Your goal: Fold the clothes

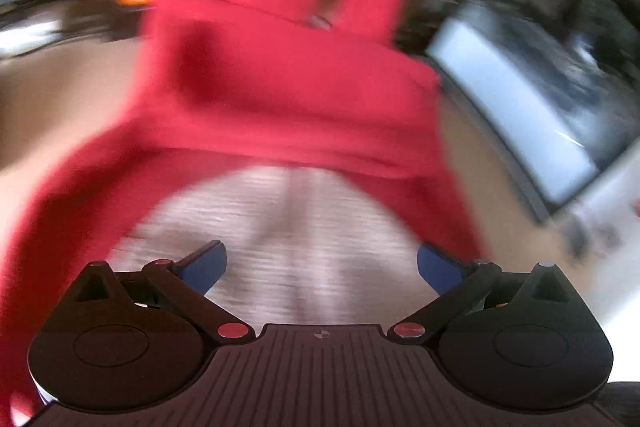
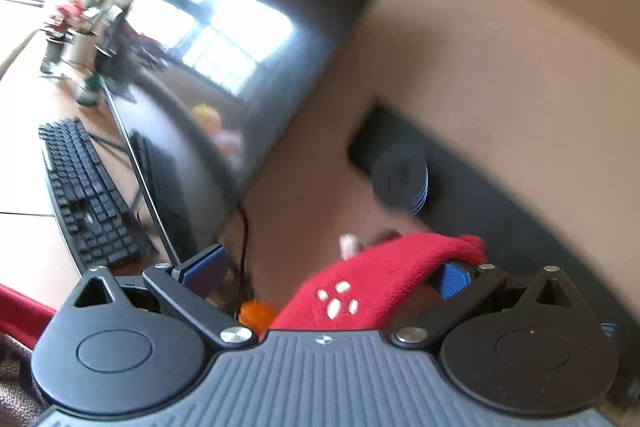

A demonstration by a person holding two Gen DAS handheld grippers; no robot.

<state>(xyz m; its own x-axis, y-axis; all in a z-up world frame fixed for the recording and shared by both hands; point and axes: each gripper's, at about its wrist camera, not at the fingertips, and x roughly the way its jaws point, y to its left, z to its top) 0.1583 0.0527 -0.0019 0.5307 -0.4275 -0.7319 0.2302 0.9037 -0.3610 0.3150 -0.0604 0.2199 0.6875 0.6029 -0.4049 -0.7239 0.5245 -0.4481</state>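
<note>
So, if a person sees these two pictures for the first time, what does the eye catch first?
First the red garment: it fills the middle of the left wrist view, blurred, beyond the open left gripper. In the right wrist view, red cloth with small white marks lies over one finger of the open right gripper. Behind it a dark monitor mirrors bright windows, with a black keyboard on its left.

The left tool (image 1: 322, 269) is being shown as a black frame: a ribbed plate marked with a small cross-in-circle target, two round housings, angled link arms pinned by red-capped screws, and blue finger pads (image 1: 204, 267). The right tool (image 2: 334, 269) is being seen built alike, its ribbed plate greyer, its pivot screws silver, its blue pads (image 2: 454, 279) finely textured, with triangular cut-outs at both shoulders.
</note>
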